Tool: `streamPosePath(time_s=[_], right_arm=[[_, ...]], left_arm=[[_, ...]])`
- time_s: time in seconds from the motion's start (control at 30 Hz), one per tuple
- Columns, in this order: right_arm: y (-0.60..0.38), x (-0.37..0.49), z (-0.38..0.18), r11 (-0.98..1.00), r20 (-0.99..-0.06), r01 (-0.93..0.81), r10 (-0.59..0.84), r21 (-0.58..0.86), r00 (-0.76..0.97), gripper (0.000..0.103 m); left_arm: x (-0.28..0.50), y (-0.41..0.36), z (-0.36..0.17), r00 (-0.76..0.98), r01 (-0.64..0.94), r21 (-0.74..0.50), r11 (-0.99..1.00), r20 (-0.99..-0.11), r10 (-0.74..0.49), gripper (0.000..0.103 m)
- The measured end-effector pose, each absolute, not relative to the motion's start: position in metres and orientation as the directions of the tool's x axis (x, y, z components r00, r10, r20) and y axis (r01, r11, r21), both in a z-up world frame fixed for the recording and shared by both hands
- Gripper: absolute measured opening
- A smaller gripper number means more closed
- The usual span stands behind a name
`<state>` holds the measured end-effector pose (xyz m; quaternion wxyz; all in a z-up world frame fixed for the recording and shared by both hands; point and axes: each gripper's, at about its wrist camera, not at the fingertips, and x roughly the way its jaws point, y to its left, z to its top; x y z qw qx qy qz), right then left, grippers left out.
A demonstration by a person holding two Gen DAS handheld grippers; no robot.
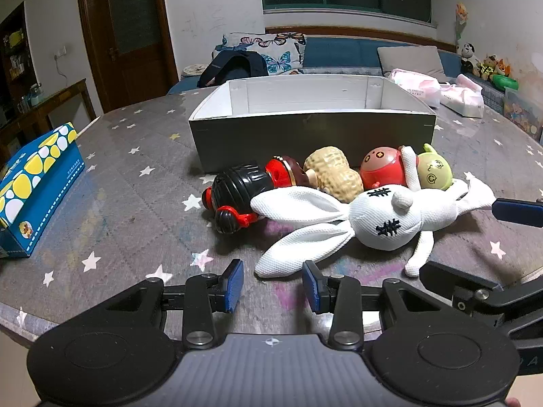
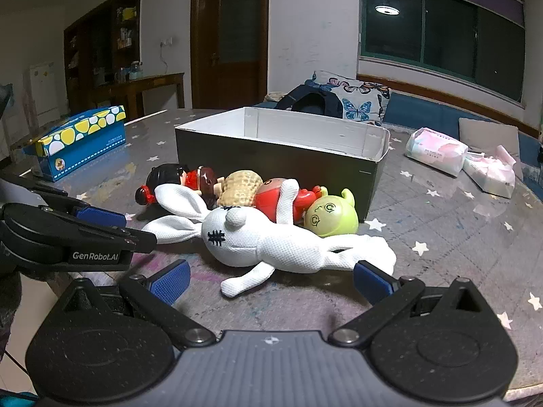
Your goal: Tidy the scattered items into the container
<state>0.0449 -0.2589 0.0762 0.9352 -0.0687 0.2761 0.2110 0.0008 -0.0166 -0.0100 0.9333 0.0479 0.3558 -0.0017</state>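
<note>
Your work surface is a grey table printed with white stars, in a lived-in room: a wooden door, a dark window, a blue sofa with a butterfly cushion. A blue tissue box sits at the table's left. The open box stands mid-table, its inside bare as far as visible. The toys lie against its near wall (peanut and figures bunched), with the white rabbit in front. Your left gripper stands released, just short of the rabbit's ear. Your right gripper is spread wide, the rabbit's leg lying loose between its pads.
</note>
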Motion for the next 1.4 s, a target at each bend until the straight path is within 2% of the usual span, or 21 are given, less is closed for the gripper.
streamPosePath(time_s=[1.4], right_arm=[[-0.2582,0.0464,0.0774,0.902,-0.553,-0.432,0.358,-0.004,0.752,0.103]], left_arm=[[0.0004,-0.0228,-0.0098,0.740,0.056,0.104,0.993,-0.672,0.029,0.041]])
